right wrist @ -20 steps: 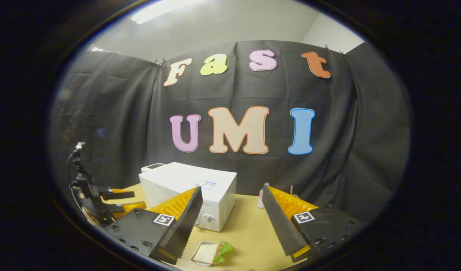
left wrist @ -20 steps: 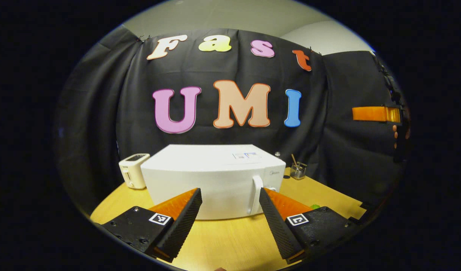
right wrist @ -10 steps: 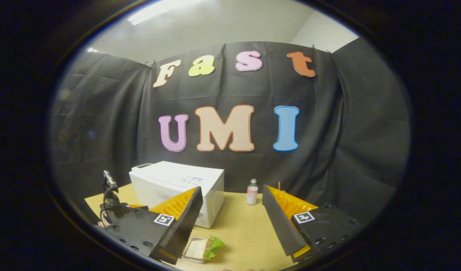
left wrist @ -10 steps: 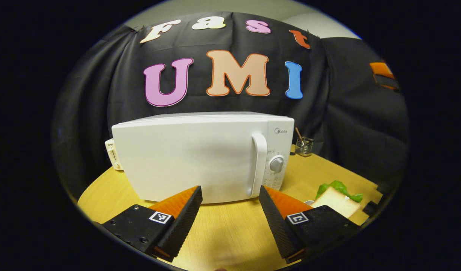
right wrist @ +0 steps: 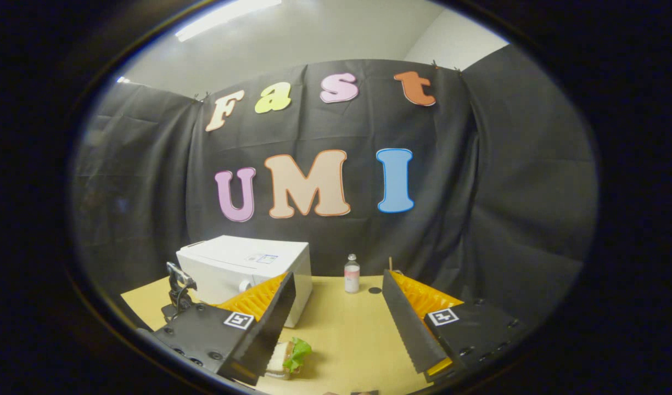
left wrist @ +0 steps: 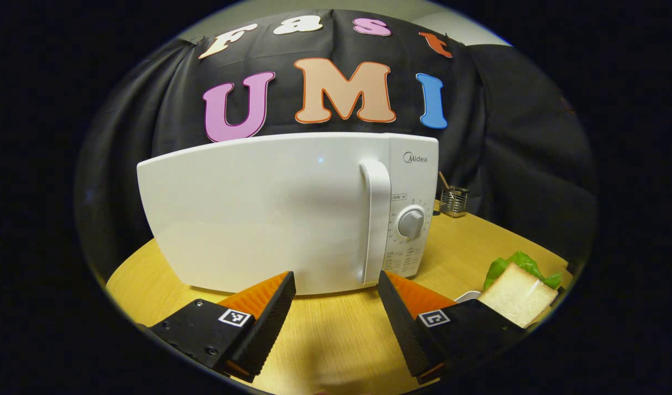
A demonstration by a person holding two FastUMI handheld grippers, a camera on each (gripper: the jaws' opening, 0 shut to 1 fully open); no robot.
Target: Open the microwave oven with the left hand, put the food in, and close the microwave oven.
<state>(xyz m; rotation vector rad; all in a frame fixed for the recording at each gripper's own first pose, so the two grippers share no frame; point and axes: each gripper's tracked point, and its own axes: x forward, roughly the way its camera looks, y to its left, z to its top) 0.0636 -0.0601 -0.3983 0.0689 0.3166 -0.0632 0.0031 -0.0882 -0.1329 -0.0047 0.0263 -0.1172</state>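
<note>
Microwave oven sits shut on the desk, right ahead of the left gripper, whose jaws are spread wide and empty, with its handle just past them. Sandwich lies low beside the right gripper, jaws wide too.

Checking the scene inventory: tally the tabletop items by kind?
Microwave oven: 1
Sandwich: 1
Small bottle: 1
Wire holder: 1
Total: 4
</note>
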